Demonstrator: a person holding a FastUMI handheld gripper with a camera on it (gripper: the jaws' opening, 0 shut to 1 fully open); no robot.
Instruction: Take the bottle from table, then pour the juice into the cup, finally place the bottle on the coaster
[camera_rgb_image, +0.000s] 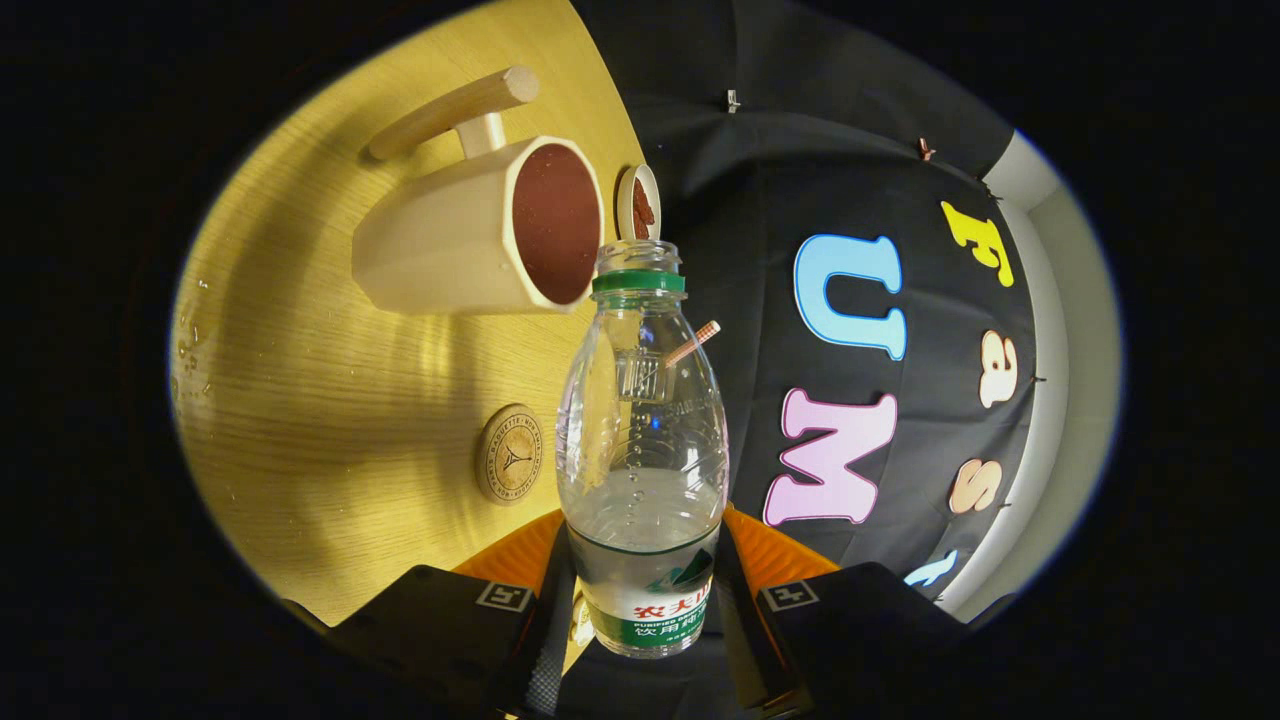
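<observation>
Wooden table (330, 420) carries cup (470, 235) and coaster (509, 453).

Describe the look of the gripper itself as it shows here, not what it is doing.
The gripper shows two broad, blocky housings either side of the bottle. Each housing carries a small square black-and-white marker tag on its upper face near the inner corner. The fingers running forward from them have ribbed, ridged surfaces. No cables or sleeve are visible.

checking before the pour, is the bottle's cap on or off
Off: the bottle, clamped between the gripper fingers, shows an open mouth above its green neck ring, aimed near the cup.
</observation>
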